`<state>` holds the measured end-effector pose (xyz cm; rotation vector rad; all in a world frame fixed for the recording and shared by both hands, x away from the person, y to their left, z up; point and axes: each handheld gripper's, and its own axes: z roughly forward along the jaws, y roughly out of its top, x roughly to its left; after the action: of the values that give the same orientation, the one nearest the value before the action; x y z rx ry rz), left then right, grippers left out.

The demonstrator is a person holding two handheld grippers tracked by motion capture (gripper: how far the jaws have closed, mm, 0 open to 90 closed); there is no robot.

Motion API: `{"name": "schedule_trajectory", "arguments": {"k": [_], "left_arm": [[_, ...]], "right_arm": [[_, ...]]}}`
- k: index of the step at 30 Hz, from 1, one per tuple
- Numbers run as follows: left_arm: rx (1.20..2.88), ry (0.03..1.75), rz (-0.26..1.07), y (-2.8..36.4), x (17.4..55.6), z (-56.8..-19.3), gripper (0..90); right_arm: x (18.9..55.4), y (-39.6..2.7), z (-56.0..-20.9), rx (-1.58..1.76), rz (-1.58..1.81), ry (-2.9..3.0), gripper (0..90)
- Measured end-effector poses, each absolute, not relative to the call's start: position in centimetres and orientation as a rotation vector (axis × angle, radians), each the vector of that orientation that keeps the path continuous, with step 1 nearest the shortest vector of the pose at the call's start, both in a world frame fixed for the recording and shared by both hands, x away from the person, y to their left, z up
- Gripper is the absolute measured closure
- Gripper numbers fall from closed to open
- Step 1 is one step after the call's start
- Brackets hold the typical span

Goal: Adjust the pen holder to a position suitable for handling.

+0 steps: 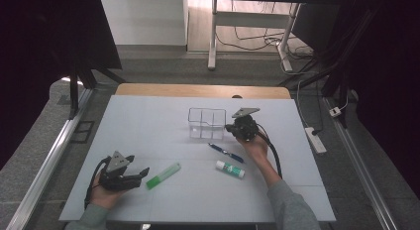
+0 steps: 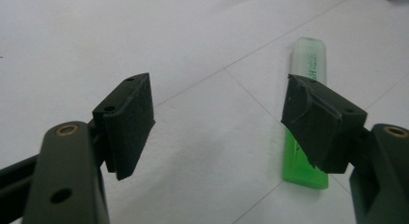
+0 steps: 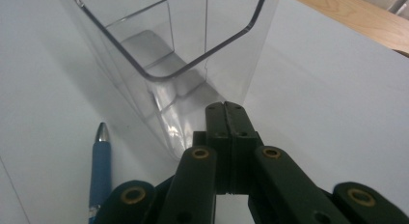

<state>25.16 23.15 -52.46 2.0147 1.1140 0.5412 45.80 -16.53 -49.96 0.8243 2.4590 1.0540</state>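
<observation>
Right gripper (image 3: 226, 113): jaws closed, empty, tips against clear organizer (image 1: 206, 123) at table centre | Left gripper (image 2: 217, 122): jaws apart, empty, green highlighter (image 2: 305, 118) just beside 1 jaw

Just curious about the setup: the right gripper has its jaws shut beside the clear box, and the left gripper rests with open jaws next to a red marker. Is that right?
Nearly. The marker is green, not red, as the left gripper view shows. The rest holds: the right gripper is shut beside the clear box, and the left gripper has open jaws.
</observation>
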Motion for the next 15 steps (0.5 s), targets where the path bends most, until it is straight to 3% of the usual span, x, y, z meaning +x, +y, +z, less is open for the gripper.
{"name": "schedule_trajectory", "arguments": {"k": [15], "left_arm": [[2.016, 1.101, 0.547, 23.4, 25.2, -52.5, 26.8]], "right_arm": [[44.2, -16.8, -48.7, 0.746, 1.083, 2.427, 89.9]]}}
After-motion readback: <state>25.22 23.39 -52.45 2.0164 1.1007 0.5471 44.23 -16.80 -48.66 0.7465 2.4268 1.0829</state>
